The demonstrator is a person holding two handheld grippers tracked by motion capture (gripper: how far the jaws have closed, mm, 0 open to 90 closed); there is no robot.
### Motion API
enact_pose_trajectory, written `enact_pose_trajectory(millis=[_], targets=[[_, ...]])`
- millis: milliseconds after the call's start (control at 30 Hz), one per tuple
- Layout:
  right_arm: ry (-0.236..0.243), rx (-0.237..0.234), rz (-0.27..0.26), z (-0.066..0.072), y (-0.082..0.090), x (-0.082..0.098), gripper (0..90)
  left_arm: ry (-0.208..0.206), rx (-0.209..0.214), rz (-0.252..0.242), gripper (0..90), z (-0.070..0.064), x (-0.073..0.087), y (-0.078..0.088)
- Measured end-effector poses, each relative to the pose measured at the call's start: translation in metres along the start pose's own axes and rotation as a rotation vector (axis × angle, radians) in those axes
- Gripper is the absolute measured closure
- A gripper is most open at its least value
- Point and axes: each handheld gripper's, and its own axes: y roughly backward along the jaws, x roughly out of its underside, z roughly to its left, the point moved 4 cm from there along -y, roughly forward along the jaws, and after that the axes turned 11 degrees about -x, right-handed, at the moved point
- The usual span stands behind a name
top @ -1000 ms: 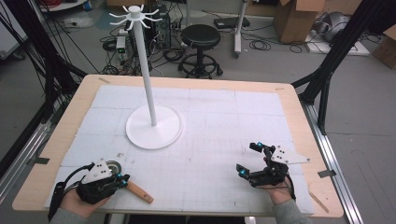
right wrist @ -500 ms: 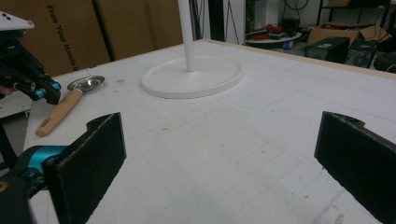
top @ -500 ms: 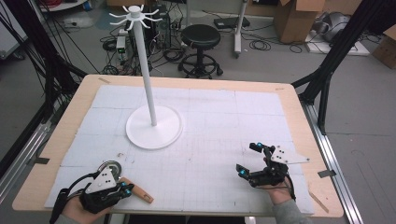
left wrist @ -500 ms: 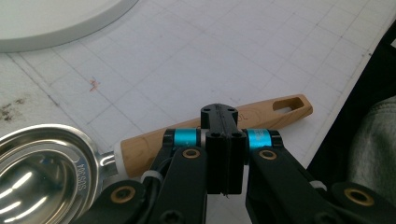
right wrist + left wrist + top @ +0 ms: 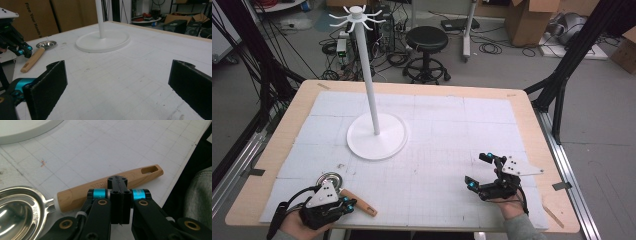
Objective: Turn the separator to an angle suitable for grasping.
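Seen from above: a wooden table (image 5: 272,150) topped with a white gridded mat, bearing a tall white hanging stand with a round base (image 5: 377,136) and hooked arms at its top. Near the front left corner, a small steel measuring spoon with a pale wooden handle (image 5: 110,186), lying flat on the mat, bowl toward the stand, slotted handle end toward the table's front edge. Left gripper (image 5: 120,185) just over the middle of that handle, fingers pressed together with no gap and nothing between them, tips resting on or barely above the wood; contact hard to judge. Right gripper (image 5: 484,172) low at the front right, well apart from the spoon, fingers (image 5: 47,85) spread wide and empty. Likely step: approach to the spoon, grasp not yet made. Next move probably calls for parting the left fingers, straddling the handle across its width, then pinching before any lift toward the stand.
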Motion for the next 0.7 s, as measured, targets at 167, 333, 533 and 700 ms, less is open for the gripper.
enact_pose_trajectory(millis=[167, 333, 533, 700], targets=[[0.002, 0.002, 0.001, 0.0, 0.0, 0.0, 1.1, -0.009, 0.0, 0.003, 89.8, -0.001, -0.002, -0.004], [-0.002, 0.0, 0.002, 0.001, 0.0, 0.0, 1.2, -0.004, -0.001, 0.0, 89.8, 0.0, -0.004, -0.007], [-0.002, 0.0, 0.005, 0.001, 0.0, 0.0, 1.1, -0.008, -0.011, 0.005, 89.8, 0.003, -0.008, -0.014], [-0.002, -0.001, 0.006, 0.001, 0.0, 0.0, 1.1, 0.004, -0.01, 0.005, 89.8, 0.005, -0.011, -0.02]])
